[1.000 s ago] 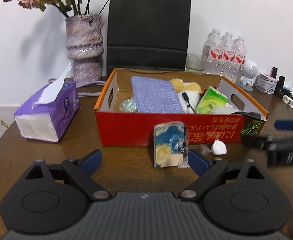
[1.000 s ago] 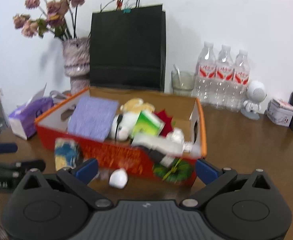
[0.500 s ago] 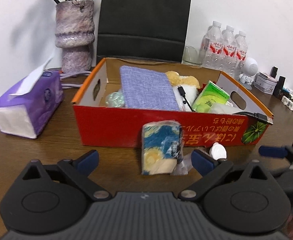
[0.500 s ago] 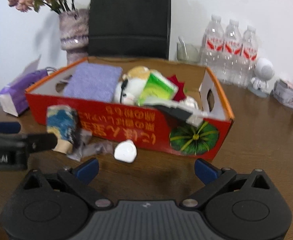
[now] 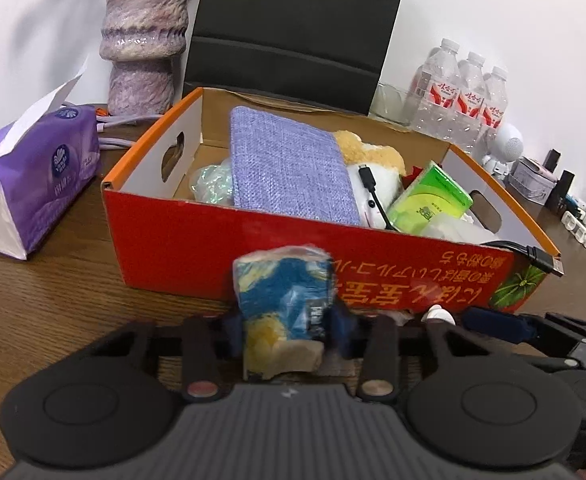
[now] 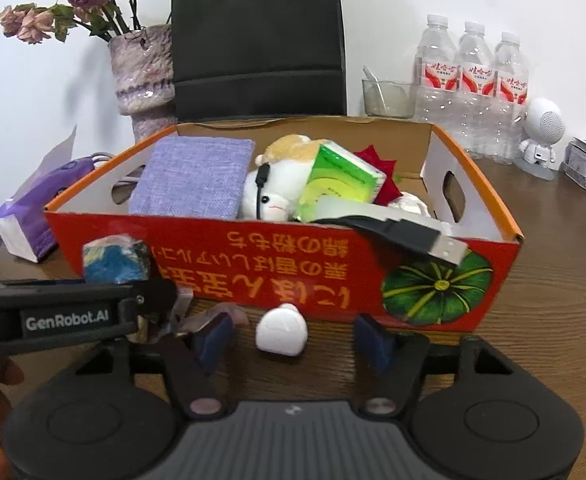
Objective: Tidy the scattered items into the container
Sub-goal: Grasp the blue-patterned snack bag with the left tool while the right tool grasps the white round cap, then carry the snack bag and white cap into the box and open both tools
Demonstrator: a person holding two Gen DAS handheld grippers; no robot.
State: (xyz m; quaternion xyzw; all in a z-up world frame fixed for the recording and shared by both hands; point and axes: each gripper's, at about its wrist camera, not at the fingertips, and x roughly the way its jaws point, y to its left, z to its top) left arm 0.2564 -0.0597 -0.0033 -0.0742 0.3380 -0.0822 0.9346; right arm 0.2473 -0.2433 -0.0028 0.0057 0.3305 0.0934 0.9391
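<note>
Left wrist view: my left gripper (image 5: 287,330), spread wide a second ago, now clenches the blue-and-yellow packet (image 5: 283,304) standing against the red box (image 5: 197,240); it can go in. My right gripper (image 6: 293,338) brackets the white earbud case (image 6: 281,330), unclosed.

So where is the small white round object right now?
The small white object lies on the table just in front of the red box, between the open fingers of the right gripper; the left gripper holds the blue-and-yellow packet beside it.
</note>
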